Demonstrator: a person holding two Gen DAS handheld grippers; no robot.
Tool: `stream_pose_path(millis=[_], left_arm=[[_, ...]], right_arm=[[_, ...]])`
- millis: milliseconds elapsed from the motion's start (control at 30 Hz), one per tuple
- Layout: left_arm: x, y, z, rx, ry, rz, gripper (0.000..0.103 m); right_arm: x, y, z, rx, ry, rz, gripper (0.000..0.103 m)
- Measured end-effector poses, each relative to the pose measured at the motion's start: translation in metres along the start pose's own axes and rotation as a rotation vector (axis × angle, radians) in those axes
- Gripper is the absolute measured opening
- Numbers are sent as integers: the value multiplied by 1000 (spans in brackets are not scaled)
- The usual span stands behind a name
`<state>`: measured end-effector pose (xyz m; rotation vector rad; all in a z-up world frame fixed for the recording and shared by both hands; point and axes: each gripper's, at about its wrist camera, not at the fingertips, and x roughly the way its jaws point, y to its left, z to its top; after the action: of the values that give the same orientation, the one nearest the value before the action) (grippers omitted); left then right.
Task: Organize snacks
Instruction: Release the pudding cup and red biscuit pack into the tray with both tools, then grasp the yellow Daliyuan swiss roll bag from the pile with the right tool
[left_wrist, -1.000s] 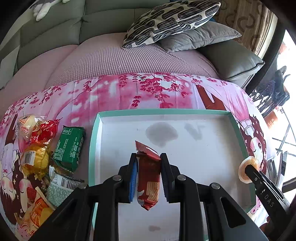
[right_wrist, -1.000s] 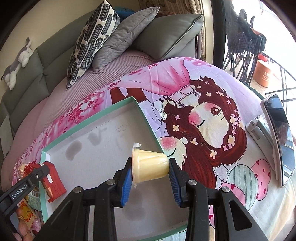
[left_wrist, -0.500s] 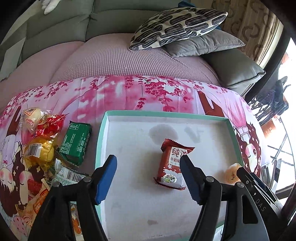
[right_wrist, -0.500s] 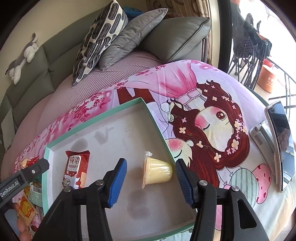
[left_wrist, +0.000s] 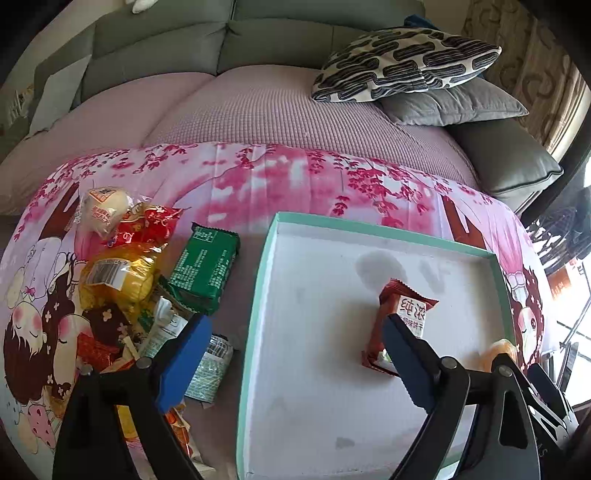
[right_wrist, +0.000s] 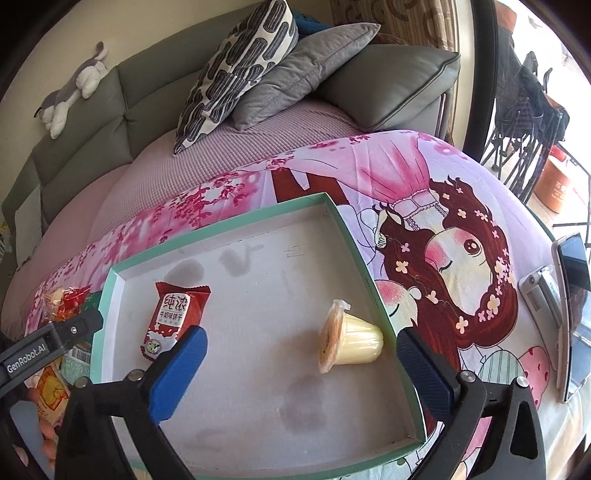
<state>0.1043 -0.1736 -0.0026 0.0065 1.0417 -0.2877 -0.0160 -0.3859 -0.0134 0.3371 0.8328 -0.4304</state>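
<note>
Inside the teal-rimmed tray (right_wrist: 354, 236) my left gripper (left_wrist: 291, 354) and right gripper (right_wrist: 301, 369) have just opened wide, empty, red biscuit packet (right_wrist: 171, 317) and jelly cup (right_wrist: 351, 339) lying apart.

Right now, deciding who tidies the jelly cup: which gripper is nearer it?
Right. The right gripper stands open around the jelly cup; the left gripper sits further off, by the red biscuit packet.

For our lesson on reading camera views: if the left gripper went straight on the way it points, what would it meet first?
Probably the teal-rimmed white cardboard tray: its left wall lies between the open left gripper's fingers, though depth is unclear.
</note>
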Motion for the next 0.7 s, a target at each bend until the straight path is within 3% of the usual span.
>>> stream_pose_path(millis=[200,467,700], left_arm=[[-8,17,-3,-31,-21,-10,95],[-45,49,-11,-57,-117,-20,95],[-76,98,-17,-120,-217,70,96]], right_arm=[[-2,10,0,-21,-7,32,103],[-10,58,-6,-107,-22,156,103],[-12,113,-21,-159,7,310,103]])
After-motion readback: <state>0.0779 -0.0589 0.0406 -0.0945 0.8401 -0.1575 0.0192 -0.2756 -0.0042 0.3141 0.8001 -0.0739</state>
